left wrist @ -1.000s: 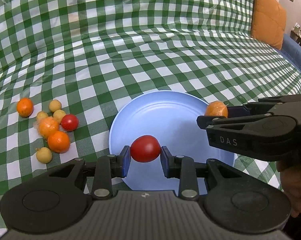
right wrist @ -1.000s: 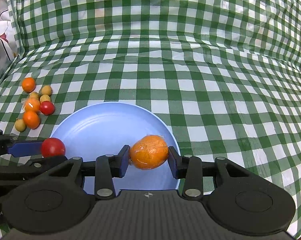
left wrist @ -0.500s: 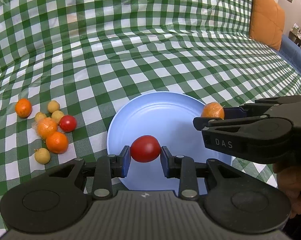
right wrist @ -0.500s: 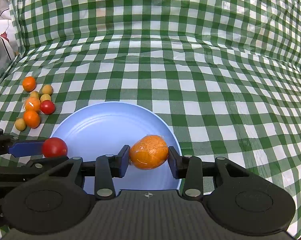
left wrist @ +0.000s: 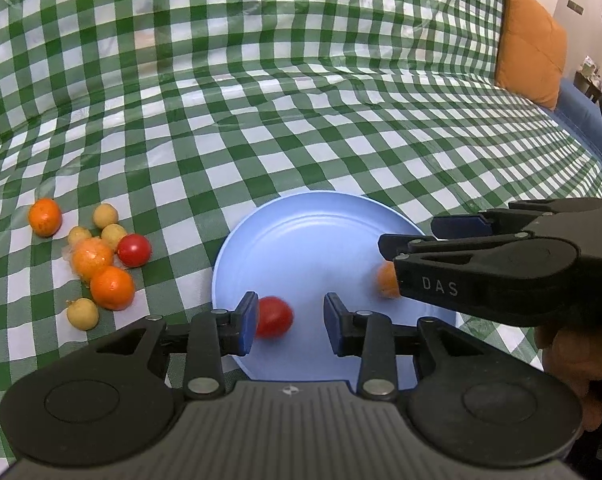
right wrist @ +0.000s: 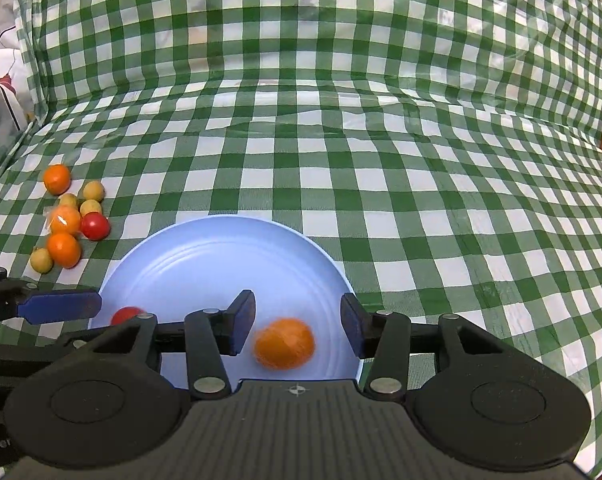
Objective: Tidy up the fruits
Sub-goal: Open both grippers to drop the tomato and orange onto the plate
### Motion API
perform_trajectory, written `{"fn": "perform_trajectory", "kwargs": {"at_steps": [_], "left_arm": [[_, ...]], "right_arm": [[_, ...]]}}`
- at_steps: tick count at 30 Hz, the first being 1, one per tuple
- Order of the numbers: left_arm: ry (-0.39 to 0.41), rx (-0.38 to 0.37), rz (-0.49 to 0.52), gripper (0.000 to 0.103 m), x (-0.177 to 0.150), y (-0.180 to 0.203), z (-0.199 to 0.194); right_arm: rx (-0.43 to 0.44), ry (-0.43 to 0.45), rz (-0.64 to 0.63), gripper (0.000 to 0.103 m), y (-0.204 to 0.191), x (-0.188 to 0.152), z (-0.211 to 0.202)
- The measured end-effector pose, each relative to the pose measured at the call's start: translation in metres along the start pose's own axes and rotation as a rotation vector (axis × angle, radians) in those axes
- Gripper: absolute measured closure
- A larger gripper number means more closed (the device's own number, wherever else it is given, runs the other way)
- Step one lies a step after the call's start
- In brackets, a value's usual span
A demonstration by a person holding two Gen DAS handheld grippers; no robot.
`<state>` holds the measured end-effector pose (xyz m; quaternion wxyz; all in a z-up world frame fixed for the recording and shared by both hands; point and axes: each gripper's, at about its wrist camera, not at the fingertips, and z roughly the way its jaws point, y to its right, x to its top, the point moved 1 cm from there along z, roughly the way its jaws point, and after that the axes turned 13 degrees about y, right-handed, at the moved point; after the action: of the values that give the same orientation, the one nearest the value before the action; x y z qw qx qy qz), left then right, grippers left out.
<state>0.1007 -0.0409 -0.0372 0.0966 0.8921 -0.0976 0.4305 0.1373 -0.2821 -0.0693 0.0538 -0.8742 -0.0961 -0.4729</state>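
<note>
With both over the blue plate (left wrist: 301, 240) so fruit lands inside, my left gripper (left wrist: 289, 322) and right gripper (right wrist: 297, 326) gape, gripping nothing; tomato (left wrist: 274, 316) and orange (right wrist: 284, 343) blur beneath them.

My left gripper (left wrist: 289, 322): matte black body, blue finger pads (left wrist: 248, 322), silver screws, ribbed grey base lower frame. My right gripper (right wrist: 297, 322): same build; white "DAS" lettering on side. Bare skin of my hand (left wrist: 577, 356), right edge.
</note>
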Motion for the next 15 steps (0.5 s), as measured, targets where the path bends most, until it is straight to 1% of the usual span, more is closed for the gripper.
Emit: {"fn": "perform_trajectory", "kwargs": {"at_steps": [5,11,12,13,15], "left_arm": [[0.022,0.03,-0.018,0.064,0.003,-0.006,-0.004],[0.079,0.077,-0.026,0.065,0.007,-0.022,-0.013],[0.087,0.084,-0.024,0.07,0.008,-0.025,-0.015],[0.092,0.09,-0.024,0.072,0.008,-0.029,-0.017],[0.105,0.097,-0.03,0.082,0.01,-0.037,-0.022]], "right_arm": [[-0.009,0.018,-0.006,0.053,-0.002,0.002,-0.001],[-0.016,0.052,-0.001,0.053,-0.008,0.007,-0.004],[-0.013,0.056,0.002,0.053,-0.01,0.008,-0.004],[-0.008,0.06,0.006,0.053,-0.011,0.008,-0.004],[0.0,0.064,0.012,0.053,-0.015,0.01,-0.004]]}}
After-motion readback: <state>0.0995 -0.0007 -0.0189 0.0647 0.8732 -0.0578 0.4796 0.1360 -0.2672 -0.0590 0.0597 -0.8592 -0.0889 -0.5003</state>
